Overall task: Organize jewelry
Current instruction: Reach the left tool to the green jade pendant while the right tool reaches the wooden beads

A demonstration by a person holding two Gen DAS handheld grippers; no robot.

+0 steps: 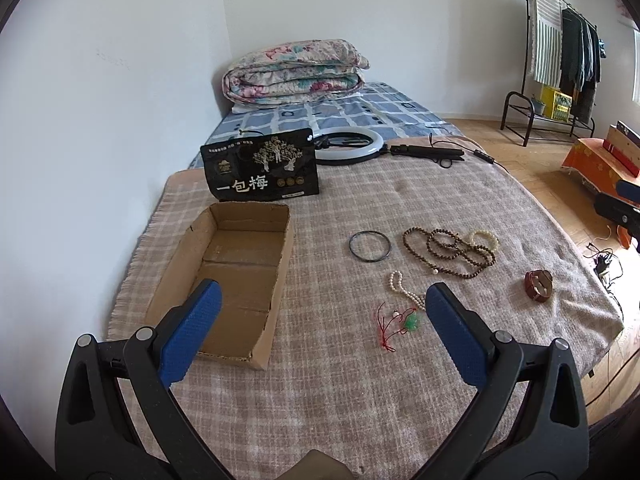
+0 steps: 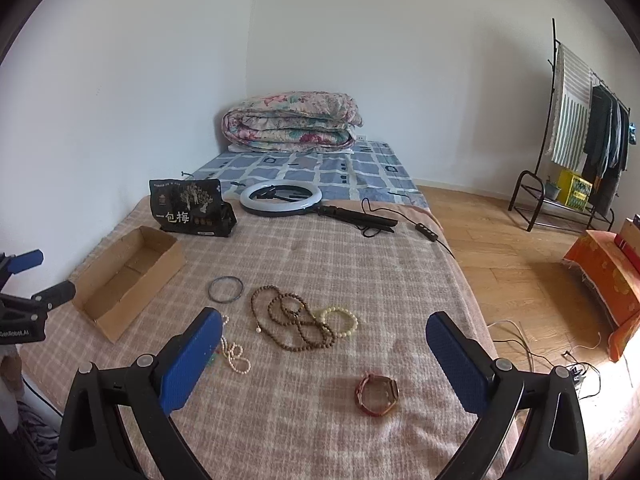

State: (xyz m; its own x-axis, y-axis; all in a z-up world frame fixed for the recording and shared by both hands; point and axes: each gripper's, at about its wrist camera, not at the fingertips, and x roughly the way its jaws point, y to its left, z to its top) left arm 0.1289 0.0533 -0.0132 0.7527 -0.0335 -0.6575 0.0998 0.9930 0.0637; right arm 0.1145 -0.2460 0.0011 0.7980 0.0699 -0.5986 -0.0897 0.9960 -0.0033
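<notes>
L wrist view: left gripper (image 1: 322,306) spread wide, nothing held, above plaid woven blanket (image 1: 360,380). Open-top rect. cardboard box (image 1: 280,276), nothing inside, sits L of jewelry: thin dark bangle (image 1: 369,245), brown wood-bead strand (image 1: 460,250), pearl strand (image 1: 404,288).

R wrist view: right gripper (image 2: 324,334) spread wide, nothing held. Reddish-brown bracelet (image 2: 376,394) between fingers; cream bead bracelet (image 2: 340,320) touching brown beads.

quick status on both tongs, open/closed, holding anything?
Left tongs: open, holding nothing, above the blanket near the cardboard box.
Right tongs: open, holding nothing, above the jewelry.
</notes>
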